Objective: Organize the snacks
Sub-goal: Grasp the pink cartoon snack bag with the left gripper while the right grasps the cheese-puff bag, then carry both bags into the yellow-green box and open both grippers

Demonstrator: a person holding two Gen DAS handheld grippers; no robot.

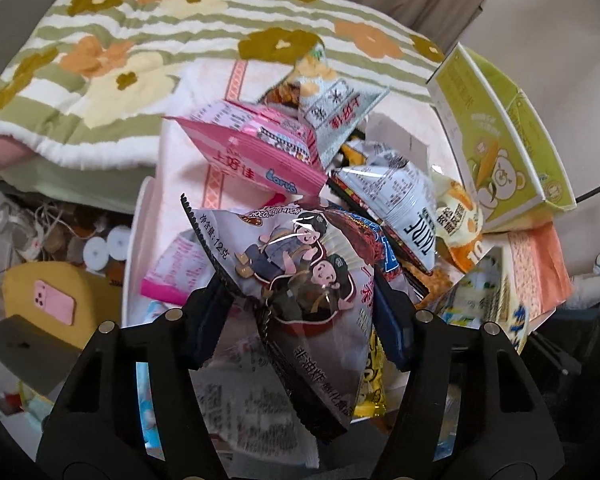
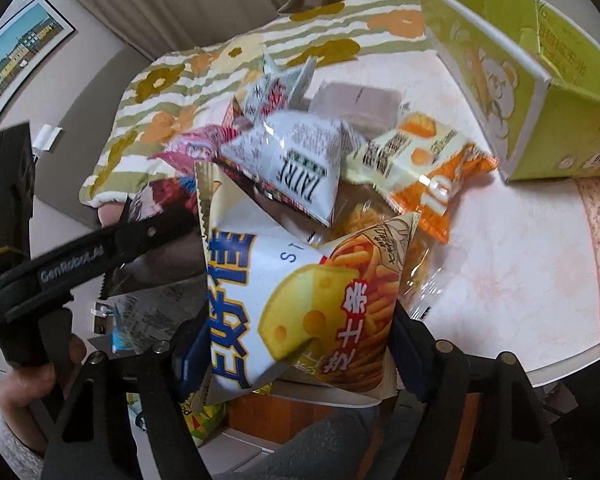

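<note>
1. Behind everything lies a bed with a floral striped blanket (image 1: 148, 40), and in front of it a round worktop (image 2: 520, 280) under a pale pink cloth carries the snack heap.
2. Left gripper (image 1: 300, 320): jaws closed in to a middling width, blue pads pressing both sides of a grey cartoon snack bag (image 1: 308, 280). The bag sits puffed between them, its serrated edge sticking out towards the lens.
3. Right gripper (image 2: 296, 344): jaws likewise part-closed, pads clamped on the two flanks of a cheese stick bag (image 2: 300, 300), white with a yellow cheese wedge printed on it.
4. Seen from the right wrist, the left gripper's black frame comes in at the left edge, a hand (image 2: 24, 396) wrapped round its handle.
5. Beyond both held bags the pile sits on the cloth: a pink packet (image 1: 252, 156), a white packet with dark lettering (image 2: 296, 164), and an orange and cream packet (image 2: 424, 164) just beside it.
6. At the far right of the worktop stands an open green carton (image 2: 540, 92) with a bear drawn on its side, set well apart from either held bag.
</note>
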